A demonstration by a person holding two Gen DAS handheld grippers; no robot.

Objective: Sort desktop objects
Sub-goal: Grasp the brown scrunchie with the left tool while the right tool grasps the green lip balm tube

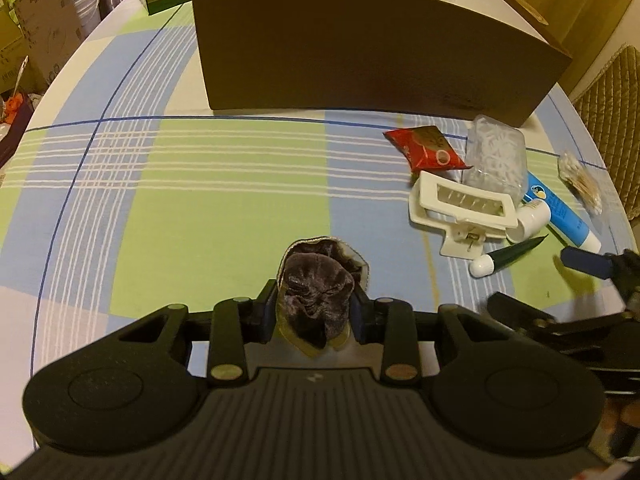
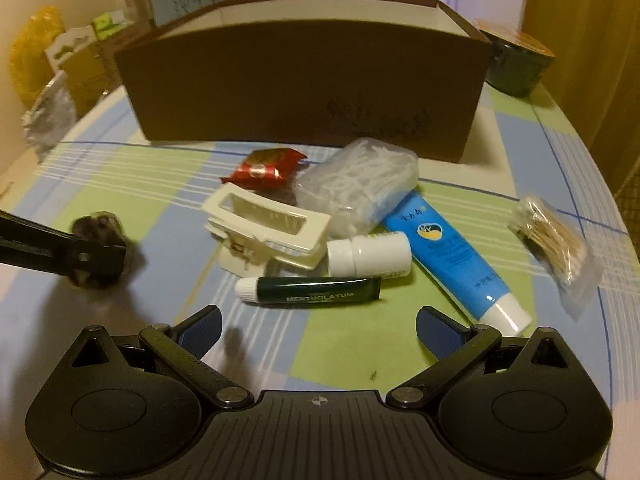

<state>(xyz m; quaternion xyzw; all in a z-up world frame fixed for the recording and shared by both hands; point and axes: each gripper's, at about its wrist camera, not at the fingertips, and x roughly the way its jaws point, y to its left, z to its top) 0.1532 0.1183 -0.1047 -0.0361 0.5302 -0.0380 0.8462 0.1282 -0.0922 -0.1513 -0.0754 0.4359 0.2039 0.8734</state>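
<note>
My left gripper (image 1: pixel 318 304) is shut on a dark brown velvet scrunchie (image 1: pixel 318 292) and holds it above the checked tablecloth; it also shows at the left of the right wrist view (image 2: pixel 100 248). My right gripper (image 2: pixel 318 330) is open and empty, just in front of a dark green Mentholatum tube (image 2: pixel 312 290). Behind the tube lie a cream hair claw clip (image 2: pixel 266 230), a white bottle (image 2: pixel 370 254), a blue tube (image 2: pixel 452 256), a red snack packet (image 2: pixel 264 168), a clear box of floss picks (image 2: pixel 356 180) and a bag of cotton swabs (image 2: pixel 556 240).
A large brown open cardboard box (image 1: pixel 360 48) stands at the back of the table, also in the right wrist view (image 2: pixel 304 80). A dark round tin (image 2: pixel 516 60) sits to its right. Cartons stand off the table's left edge.
</note>
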